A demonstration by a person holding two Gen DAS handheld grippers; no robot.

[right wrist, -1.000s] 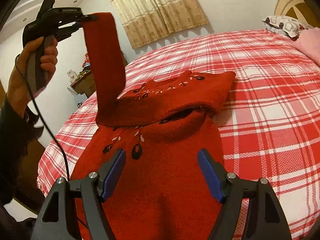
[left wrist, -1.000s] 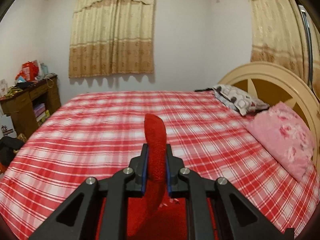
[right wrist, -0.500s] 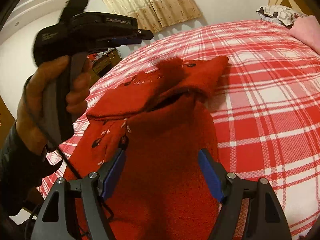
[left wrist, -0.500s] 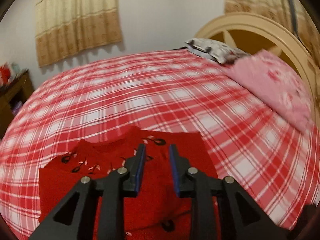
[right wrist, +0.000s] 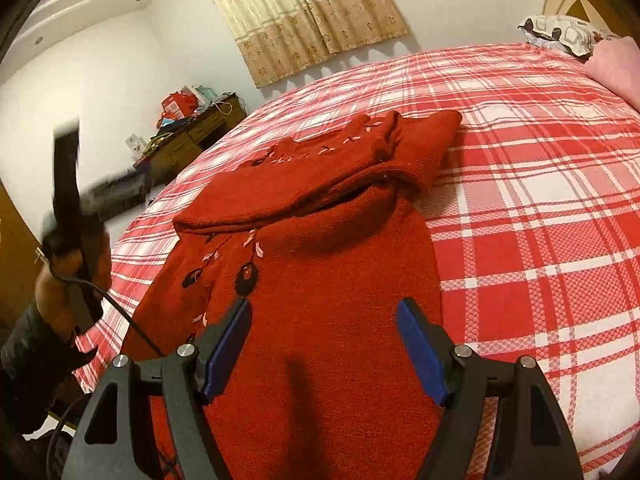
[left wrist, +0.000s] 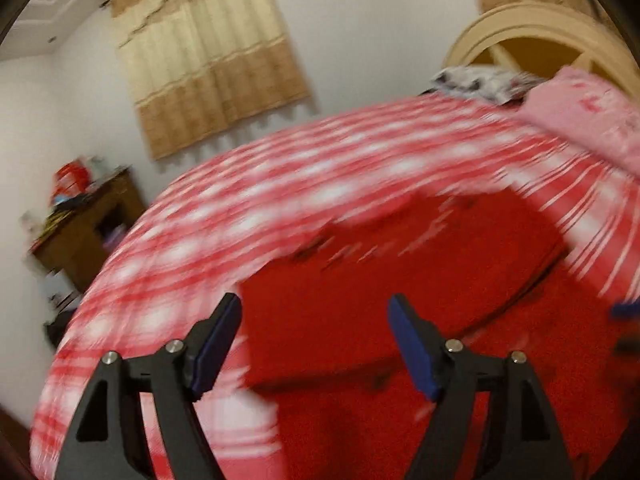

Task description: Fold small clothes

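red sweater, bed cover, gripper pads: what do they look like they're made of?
Red sweater: looks like thick knit, wool or acrylic; fuzzy matte nap, stitched leaf motifs.
Bed cover: thin woven cloth, probably cotton; flat matte plaid with visible weave.
Pads: blue, smooth, likely rubber or foam, on black rigid plastic fingers.

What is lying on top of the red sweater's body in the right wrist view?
The red sweater has its upper part folded across its body. Whatever lies beneath that fold is covered.

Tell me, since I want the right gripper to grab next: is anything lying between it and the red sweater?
Nothing visible. The right gripper hangs open directly over the red sweater, with only bare knit between and ahead of its fingers.
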